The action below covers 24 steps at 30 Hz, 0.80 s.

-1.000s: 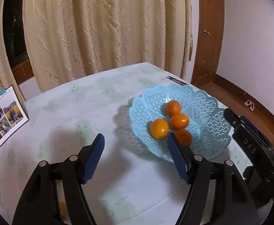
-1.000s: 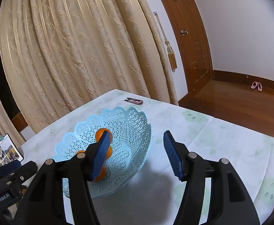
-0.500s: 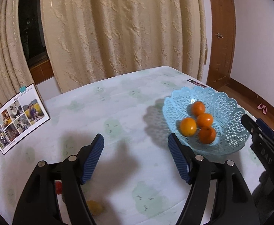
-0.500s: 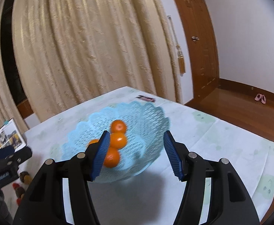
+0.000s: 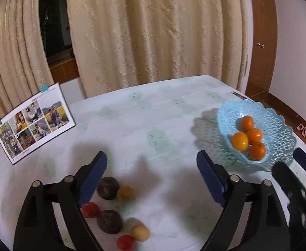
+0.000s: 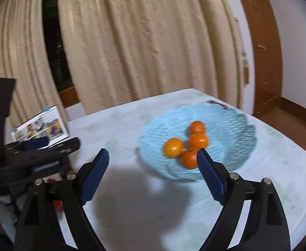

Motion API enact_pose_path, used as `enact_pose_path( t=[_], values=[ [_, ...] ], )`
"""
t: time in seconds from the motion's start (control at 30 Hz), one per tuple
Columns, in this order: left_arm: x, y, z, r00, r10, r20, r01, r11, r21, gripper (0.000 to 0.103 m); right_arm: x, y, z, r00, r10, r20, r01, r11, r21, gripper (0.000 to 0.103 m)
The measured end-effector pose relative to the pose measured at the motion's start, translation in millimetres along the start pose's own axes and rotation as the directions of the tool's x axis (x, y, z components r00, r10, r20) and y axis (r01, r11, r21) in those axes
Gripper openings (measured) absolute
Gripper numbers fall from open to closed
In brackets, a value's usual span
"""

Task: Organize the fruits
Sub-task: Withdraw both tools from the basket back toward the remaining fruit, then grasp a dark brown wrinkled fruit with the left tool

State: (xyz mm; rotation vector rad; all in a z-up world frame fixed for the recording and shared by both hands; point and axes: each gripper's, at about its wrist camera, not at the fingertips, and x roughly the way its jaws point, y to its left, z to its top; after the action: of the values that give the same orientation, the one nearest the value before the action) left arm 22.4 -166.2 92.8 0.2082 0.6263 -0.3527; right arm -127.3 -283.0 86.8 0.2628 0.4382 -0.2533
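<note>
We are counting four oranges (image 5: 239, 141) lying in the one blue basket (image 5: 278, 125). Left of the basket, loose on the table (image 5: 153, 115), we are seeing two dark fruits (image 5: 108, 187), two yellow fruits (image 5: 125, 193) and two red fruits (image 5: 90, 209). Farther left of the basket, one photo card (image 5: 34, 122) is standing.
</note>
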Motion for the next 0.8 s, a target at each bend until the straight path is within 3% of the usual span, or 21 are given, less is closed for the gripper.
enact_pose_path(
  t=[0.2, 0.53, 0.63, 0.8],
  values=[
    [13.2, 49.1, 2.4, 0.996, -0.050, -0.070, 0.043, 0.994, -0.098, 0.088, 5.4, 34.0, -7.5, 0.993, 0.092, -0.078, -0.098, 0.992, -0.078, 0.090],
    [40.0, 101.0, -4.0, 0.984, -0.056, -0.170, 0.027, 0.985, -0.169, 0.088, 17.4, 62.1, -24.6, 0.959, 0.186, -0.213, -0.209, 0.974, -0.087, 0.090],
    [54.0, 104.6, -10.9, 0.971, -0.072, -0.227, 0.031, 0.983, -0.182, 0.080, 21.7, 64.4, -28.2, 0.950, 0.196, -0.244, -0.220, 0.972, -0.077, 0.090],
    [78.7, 105.5, -27.0, 0.934, -0.111, -0.341, 0.035, 0.975, -0.220, 0.069, 27.2, 68.2, -31.7, 0.941, 0.193, -0.277, -0.222, 0.972, -0.078, 0.090]
  ],
)
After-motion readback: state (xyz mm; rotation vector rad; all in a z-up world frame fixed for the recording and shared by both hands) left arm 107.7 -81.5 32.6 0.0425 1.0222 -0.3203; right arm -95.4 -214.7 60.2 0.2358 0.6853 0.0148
